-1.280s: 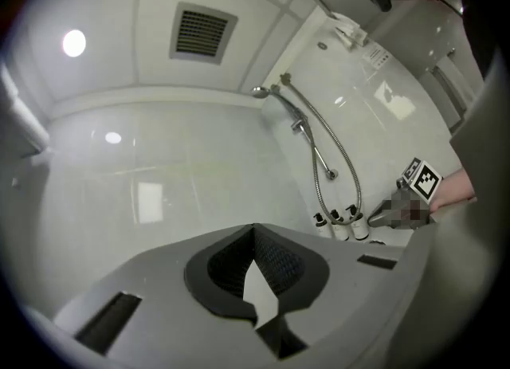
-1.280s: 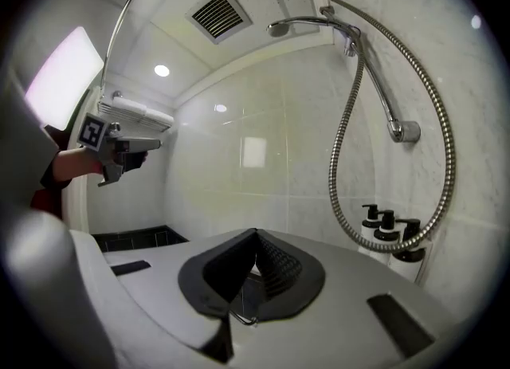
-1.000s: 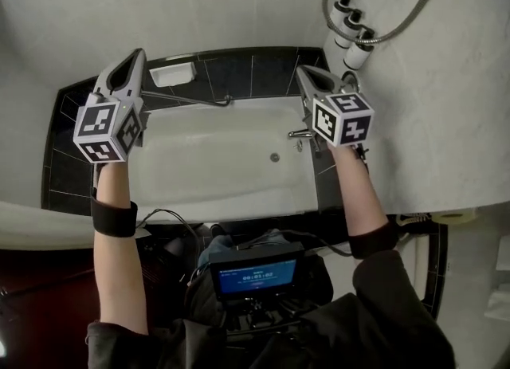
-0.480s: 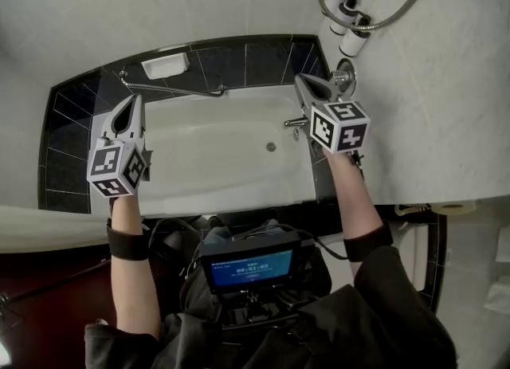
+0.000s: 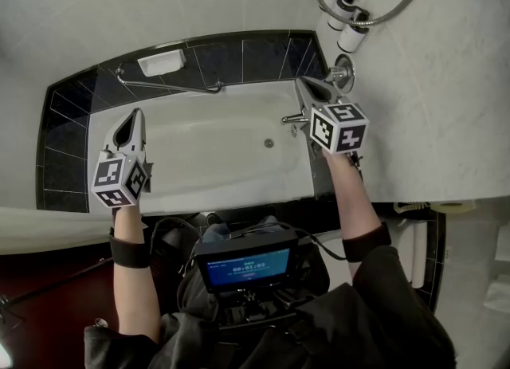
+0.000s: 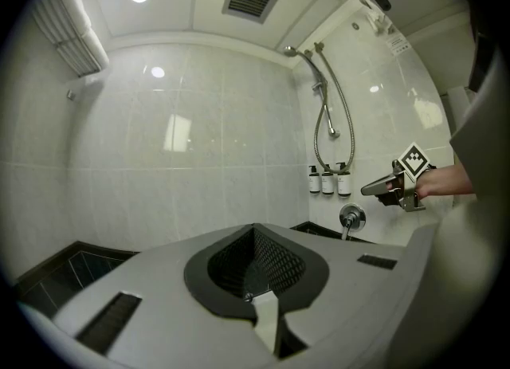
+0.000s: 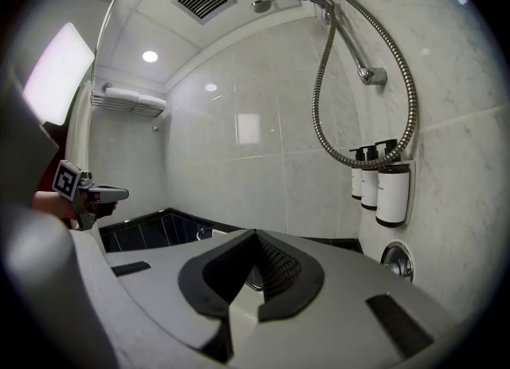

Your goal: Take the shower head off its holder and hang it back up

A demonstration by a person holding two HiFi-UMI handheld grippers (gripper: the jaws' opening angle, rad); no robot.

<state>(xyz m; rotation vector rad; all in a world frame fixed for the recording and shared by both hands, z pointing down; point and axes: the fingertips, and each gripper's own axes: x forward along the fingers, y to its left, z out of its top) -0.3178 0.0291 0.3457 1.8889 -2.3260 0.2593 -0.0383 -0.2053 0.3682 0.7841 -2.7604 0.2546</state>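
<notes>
The chrome shower head hangs in its holder high on the tiled wall, also seen as the shower head from the left gripper view. Its metal hose loops down the wall; part of the hose shows in the head view. My right gripper is shut and empty, well below the shower head beside the round wall valve. My left gripper is shut and empty over the tub's near left rim. Each gripper shows in the other's view: right gripper, left gripper.
A white bathtub with a spout lies below, framed by dark tiles. Three dispenser bottles hang on the right wall. A grab bar and soap dish sit at the far side. A towel shelf is up high.
Both grippers have sunk, the left one much further, from the tub's far left corner down to its near rim. The right one dropped a little beside the valve. Both stayed shut.
</notes>
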